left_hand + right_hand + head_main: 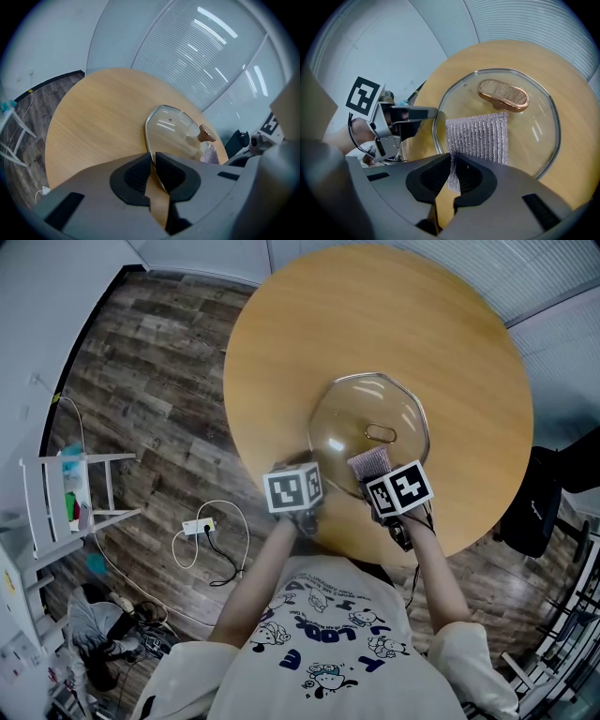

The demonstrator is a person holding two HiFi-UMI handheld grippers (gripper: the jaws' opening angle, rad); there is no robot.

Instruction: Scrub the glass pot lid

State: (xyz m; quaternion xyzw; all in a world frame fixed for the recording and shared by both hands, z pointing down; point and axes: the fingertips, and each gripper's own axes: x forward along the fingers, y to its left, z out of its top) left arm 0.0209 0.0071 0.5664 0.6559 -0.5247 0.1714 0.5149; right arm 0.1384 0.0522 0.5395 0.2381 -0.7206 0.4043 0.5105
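The glass pot lid [356, 423] lies flat on the round wooden table [281, 343], with its oval copper-coloured handle [381, 433] on top. My left gripper [309, 467] is shut on the lid's near-left rim; in the left gripper view the jaws [153, 157] pinch the steel edge of the lid [171, 126]. My right gripper [377, 474] is shut on a silvery mesh scrub cloth [368, 462]. In the right gripper view the scrub cloth [480, 136] lies spread on the glass lid [534, 136], just short of the handle [503, 93]. The left gripper [401, 117] holds the rim at the left.
The table's near edge [319, 545] is close to the person's body. On the wooden floor at left stand a white rack [80, 488] and a power strip with cable [200, 526]. A black chair [544, 502] stands at the right.
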